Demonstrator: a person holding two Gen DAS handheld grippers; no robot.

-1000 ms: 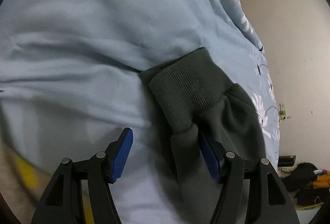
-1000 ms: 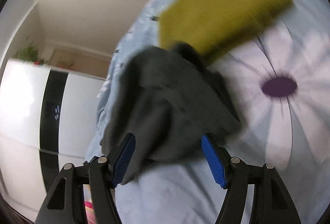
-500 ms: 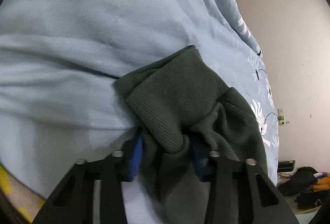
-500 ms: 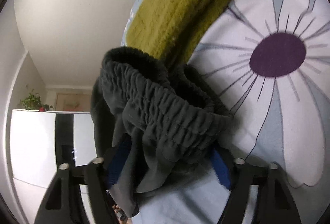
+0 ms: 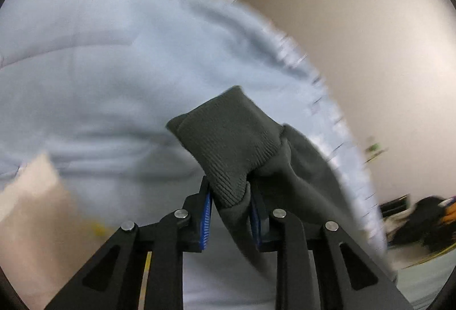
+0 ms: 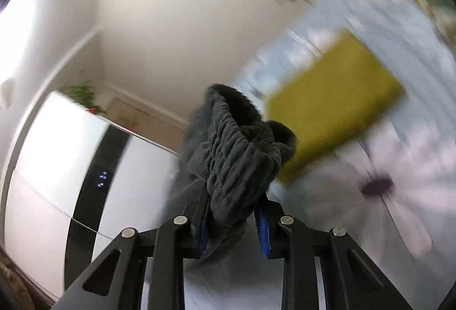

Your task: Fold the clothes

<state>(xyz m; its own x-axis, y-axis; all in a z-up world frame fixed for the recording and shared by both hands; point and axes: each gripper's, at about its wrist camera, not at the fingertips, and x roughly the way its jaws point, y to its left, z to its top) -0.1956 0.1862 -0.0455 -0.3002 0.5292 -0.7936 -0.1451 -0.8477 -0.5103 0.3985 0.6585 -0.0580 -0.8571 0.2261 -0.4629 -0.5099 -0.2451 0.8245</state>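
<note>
The left gripper [image 5: 229, 220] has just been closing its jaws and now clamps the ribbed cuff [image 5: 228, 139] of the dark grey trousers [image 5: 302, 176]; the right gripper [image 6: 232, 227], jaws likewise just closing, pinches their gathered waistband [image 6: 239, 150], above the blue bedspread [image 5: 99, 67], near a folded mustard garment [image 6: 333, 104]

A home bedroom: a bed [image 5: 99, 67] fills the frames under a pale blue flower-printed duvet [image 6: 399, 167], a white wardrobe [image 6: 57, 153] topped by a potted plant [image 6: 79, 93] stands at left, and clothes lie heaped on the floor [image 5: 421, 221] at lower right.
</note>
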